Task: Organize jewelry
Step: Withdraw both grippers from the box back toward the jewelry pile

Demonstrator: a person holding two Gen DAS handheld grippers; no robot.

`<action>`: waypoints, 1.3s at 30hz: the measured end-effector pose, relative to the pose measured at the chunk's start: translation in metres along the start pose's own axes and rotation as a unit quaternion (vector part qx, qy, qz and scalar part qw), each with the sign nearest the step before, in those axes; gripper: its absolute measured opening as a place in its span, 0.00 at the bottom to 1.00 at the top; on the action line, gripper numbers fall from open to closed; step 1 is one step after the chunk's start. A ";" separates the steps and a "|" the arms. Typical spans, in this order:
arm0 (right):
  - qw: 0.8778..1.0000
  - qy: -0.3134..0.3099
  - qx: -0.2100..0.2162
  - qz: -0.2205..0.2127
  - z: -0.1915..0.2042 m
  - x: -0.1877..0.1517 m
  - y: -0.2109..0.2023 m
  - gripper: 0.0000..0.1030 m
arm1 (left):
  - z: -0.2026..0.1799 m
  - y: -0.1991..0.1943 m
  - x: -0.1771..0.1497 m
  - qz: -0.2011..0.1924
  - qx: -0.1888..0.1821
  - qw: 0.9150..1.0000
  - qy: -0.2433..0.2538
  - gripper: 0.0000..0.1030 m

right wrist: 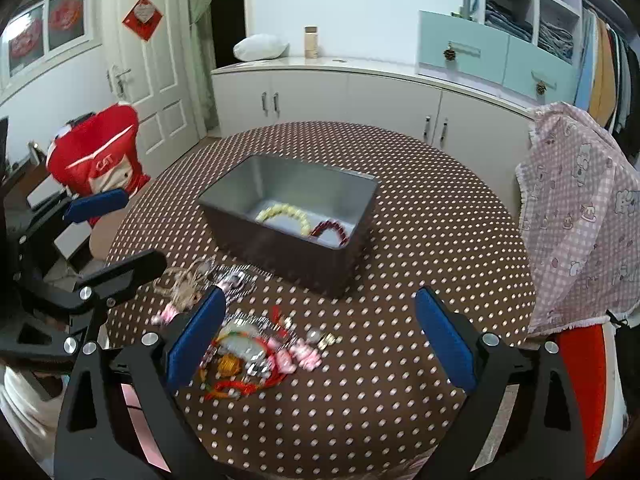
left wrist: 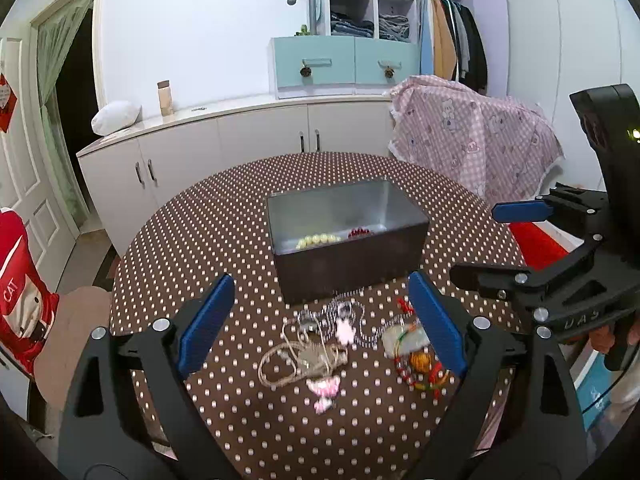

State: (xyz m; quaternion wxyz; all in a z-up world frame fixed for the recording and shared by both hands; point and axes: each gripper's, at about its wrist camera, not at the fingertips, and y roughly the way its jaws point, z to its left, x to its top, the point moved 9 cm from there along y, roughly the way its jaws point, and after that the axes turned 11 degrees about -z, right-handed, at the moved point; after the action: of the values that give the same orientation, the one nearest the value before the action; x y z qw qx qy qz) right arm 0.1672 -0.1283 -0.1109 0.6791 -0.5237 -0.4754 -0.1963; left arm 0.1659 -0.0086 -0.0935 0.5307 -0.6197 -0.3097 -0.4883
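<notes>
The dark rectangular metal box (left wrist: 348,240) stands near the middle of the round brown table with white dots (left wrist: 192,248), and a cream bead bracelet (left wrist: 318,240) and a red bead bracelet (left wrist: 359,233) already lie inside it. The remaining tangled jewelry pile (left wrist: 344,344) lies on the cloth just in front of the box. The left gripper (left wrist: 320,328) has its jaws wide apart and empty, and the beige cord necklace (left wrist: 300,356) lies between them. The right gripper (right wrist: 320,336), also wide apart and empty, has the red and orange charm cluster (right wrist: 244,356) beside its left pad, so each hand seems to have its own piece nearest.
</notes>
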 end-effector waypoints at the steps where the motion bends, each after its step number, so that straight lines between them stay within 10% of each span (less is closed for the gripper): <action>1: 1.000 -0.002 0.000 0.002 0.003 -0.002 -0.001 0.89 | 0.000 -0.002 -0.004 0.003 -0.001 1.000 0.000 0.85; 32: 0.998 0.012 0.033 0.056 0.028 -0.068 0.005 0.90 | -0.006 0.001 -0.088 0.080 -0.027 0.996 0.003 0.85; 39: 0.997 0.020 0.032 0.064 0.022 -0.070 0.008 0.90 | -0.010 0.000 -0.093 0.078 -0.038 0.996 0.020 0.42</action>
State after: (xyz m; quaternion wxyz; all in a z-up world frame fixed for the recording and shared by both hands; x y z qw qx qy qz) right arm 0.1309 -0.1218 -0.1749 0.7161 -0.5269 -0.4334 -0.1474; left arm 0.1325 -0.0055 -0.1810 0.5494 -0.6519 -0.2308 -0.4689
